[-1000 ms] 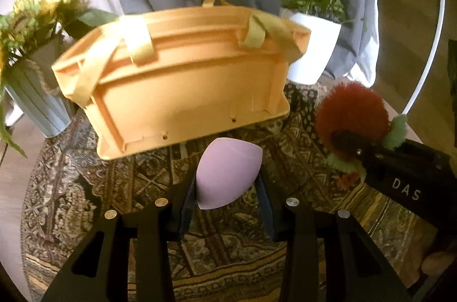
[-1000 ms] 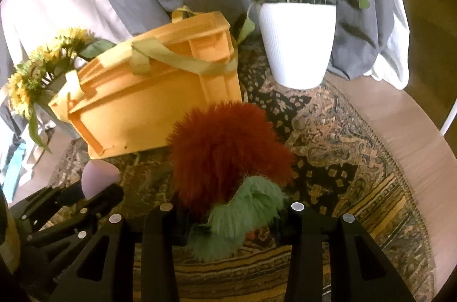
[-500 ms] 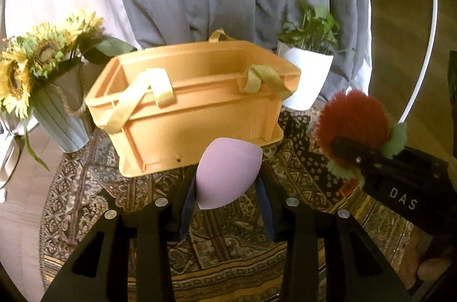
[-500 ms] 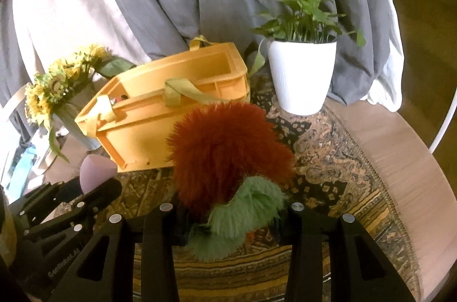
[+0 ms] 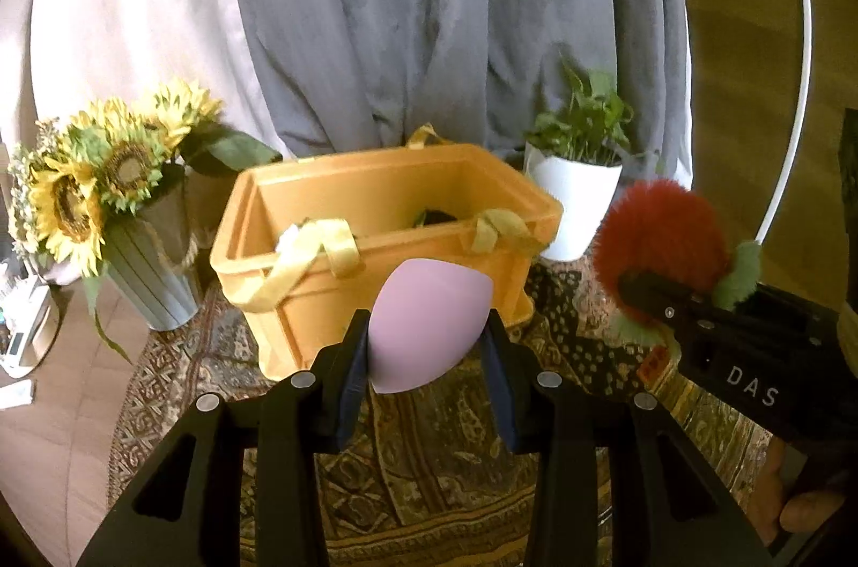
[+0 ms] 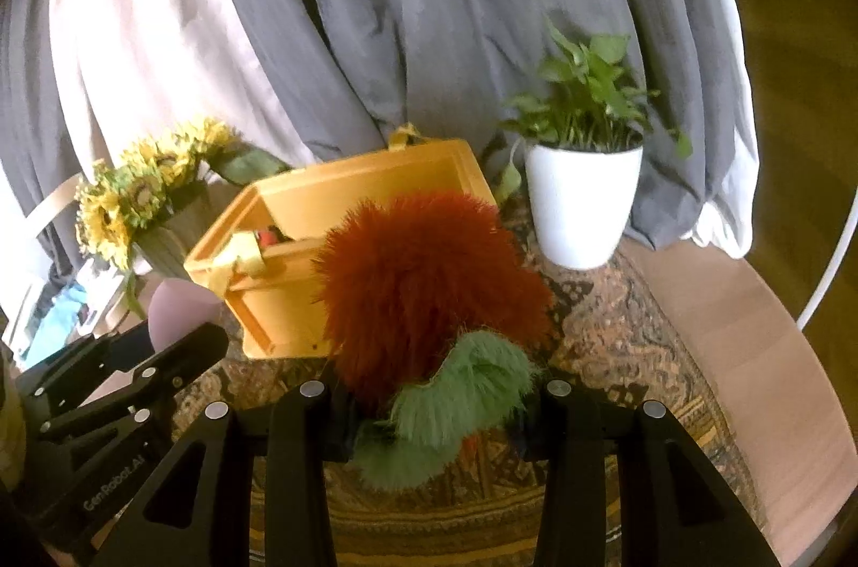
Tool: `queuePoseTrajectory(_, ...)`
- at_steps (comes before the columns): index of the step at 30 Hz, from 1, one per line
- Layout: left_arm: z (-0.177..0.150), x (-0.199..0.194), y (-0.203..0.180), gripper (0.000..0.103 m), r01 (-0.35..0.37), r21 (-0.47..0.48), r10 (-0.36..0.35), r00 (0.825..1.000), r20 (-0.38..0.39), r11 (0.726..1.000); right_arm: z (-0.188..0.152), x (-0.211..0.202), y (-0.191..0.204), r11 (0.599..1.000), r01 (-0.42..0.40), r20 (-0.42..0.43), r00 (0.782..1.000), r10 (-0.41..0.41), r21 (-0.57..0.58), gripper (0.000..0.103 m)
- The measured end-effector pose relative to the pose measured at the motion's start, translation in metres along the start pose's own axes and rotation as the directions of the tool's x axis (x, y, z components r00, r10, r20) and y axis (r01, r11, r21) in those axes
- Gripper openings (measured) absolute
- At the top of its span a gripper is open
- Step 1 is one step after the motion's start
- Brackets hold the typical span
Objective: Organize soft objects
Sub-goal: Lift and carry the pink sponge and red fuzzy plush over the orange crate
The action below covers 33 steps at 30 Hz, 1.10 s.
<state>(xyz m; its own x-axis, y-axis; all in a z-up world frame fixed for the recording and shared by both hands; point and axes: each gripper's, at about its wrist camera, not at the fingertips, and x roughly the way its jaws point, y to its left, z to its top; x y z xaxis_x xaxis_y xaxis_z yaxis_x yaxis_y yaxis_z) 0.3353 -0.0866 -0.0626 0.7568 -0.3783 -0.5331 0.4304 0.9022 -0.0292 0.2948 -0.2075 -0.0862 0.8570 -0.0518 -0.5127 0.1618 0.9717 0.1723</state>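
Between your left gripper (image 5: 429, 347)'s blue pads sits the lilac egg-shaped sponge (image 5: 426, 323), pinched across its fat middle and carried clear of the rug, just short of the orange crate (image 5: 300, 191). Judge it nearly weightless and springy: squeeze only enough to dent it, since a grip nearer the pointed tip could let it squirt out. Your right gripper (image 6: 437, 411) is closed on the fluffy red pompom with green fuzz (image 6: 429, 277), held low by the green tuft; it looks featherlight and compressible, so the fur may slide while the core stays put. Both hang in the air on the near side of the crate, whose open top shows a few items already inside. Below lies a patterned rug (image 5: 439, 476) over pale wood, with a sunflower vase (image 5: 150, 277) left, a white potted plant (image 6: 582, 202) right and grey drapes (image 6: 407, 4) behind.
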Motion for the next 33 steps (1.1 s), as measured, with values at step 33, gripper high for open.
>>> queuePoseTrajectory(33,0.074,0.033,0.047,0.039,-0.042,0.007,0.041,0.99,0.138,0.999,0.081,0.046,0.035,0.998,-0.047,0.129,0.99,0.051,-0.036,0.041)
